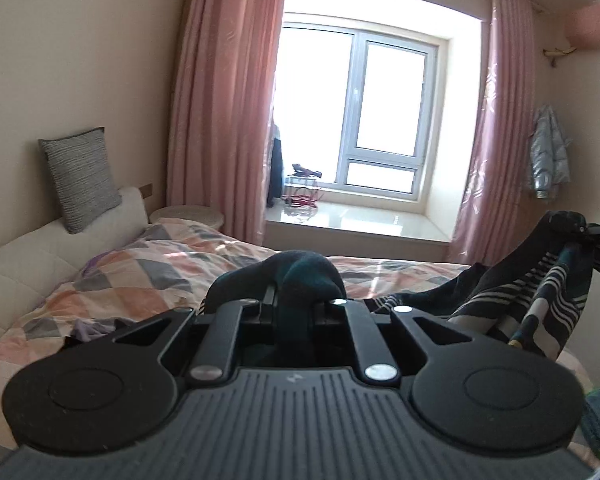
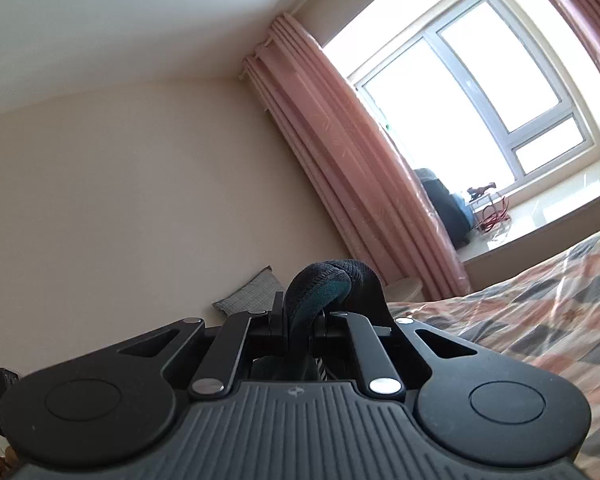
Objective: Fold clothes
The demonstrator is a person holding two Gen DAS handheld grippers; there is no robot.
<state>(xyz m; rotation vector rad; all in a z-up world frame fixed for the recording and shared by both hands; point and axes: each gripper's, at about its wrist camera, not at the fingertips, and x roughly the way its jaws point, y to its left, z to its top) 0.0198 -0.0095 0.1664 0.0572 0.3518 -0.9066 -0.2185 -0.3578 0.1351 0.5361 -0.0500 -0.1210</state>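
A dark garment with teal parts and white stripes hangs stretched between my two grippers above the bed. My left gripper is shut on a bunched dark edge of it. My right gripper is shut on another bunched edge; it also shows at the right edge of the left wrist view, holding the garment up. The garment's striped body droops toward the bedcover between them. Most of the garment is hidden below both grippers.
The bed with a pink, grey and orange patchwork cover lies below, with a white headboard and a grey cushion at left. A window with pink curtains and a sill is beyond. A round stool stands by the bed.
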